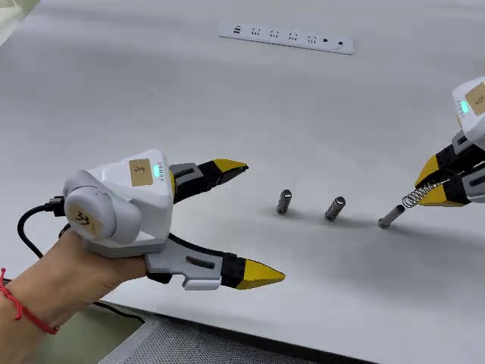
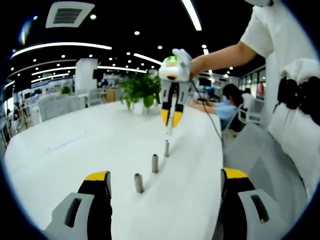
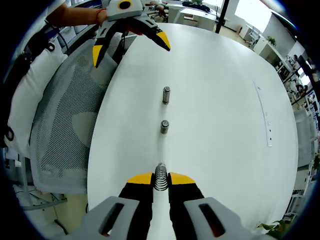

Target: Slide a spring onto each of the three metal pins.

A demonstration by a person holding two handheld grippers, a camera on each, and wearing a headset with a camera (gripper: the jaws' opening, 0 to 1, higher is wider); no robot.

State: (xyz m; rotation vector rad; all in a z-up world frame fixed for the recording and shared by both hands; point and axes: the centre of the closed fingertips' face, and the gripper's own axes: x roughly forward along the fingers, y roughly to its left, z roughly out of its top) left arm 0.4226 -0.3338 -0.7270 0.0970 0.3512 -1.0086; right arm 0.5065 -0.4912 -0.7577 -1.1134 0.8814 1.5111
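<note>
Three short metal pins stand in a row on the white table. The left pin [image 1: 284, 202] and the middle pin [image 1: 335, 208] each carry a spring. The right pin [image 1: 391, 217] is bare and leans. My right gripper [image 1: 424, 191] is shut on a spring [image 1: 411, 199], whose free end hangs just above and right of the bare pin's top. In the right gripper view the held spring [image 3: 160, 172] sticks out between the yellow fingertips, with the two sprung pins [image 3: 164, 126] beyond. My left gripper [image 1: 250, 220] hovers open and holds nothing, left of the row.
A white power strip [image 1: 286, 36] lies at the far side of the table. The table's near edge runs below the left gripper, with a grey mesh chair [image 1: 174, 345] beneath it. A black cable [image 1: 26, 227] trails from the left gripper.
</note>
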